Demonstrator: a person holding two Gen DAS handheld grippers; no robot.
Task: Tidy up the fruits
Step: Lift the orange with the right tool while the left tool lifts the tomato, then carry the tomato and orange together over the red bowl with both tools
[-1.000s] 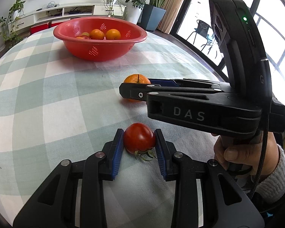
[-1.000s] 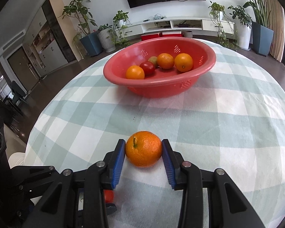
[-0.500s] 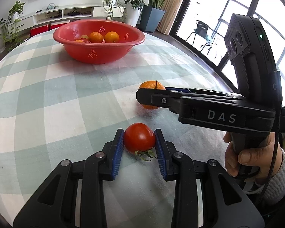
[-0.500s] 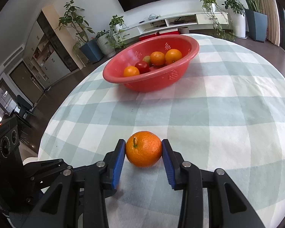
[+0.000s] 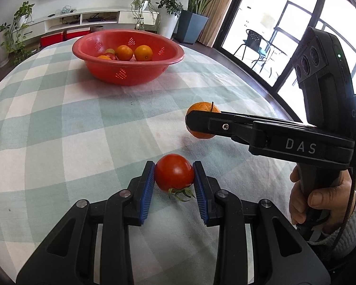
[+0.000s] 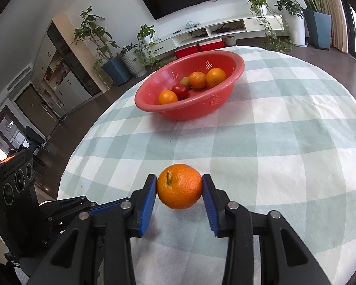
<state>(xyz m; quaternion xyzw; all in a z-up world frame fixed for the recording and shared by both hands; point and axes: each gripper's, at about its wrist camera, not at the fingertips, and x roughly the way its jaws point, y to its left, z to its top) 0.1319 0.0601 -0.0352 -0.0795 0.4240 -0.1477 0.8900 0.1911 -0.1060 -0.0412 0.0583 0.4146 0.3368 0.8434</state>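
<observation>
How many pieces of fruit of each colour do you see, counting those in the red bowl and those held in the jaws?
Orange: 4, with three in the bowl and one orange held.
Red: 2, with one in the bowl and one tomato held.
Green: 1, in the bowl, partly hidden.
Total: 7

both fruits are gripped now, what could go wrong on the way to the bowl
The left hand-held gripper pinches a soft tomato, so a hard squeeze could bruise or split it. The right hand-held gripper holds the round orange only at its sides; it might slip out. Both head for one red bowl, so they could collide.
</observation>
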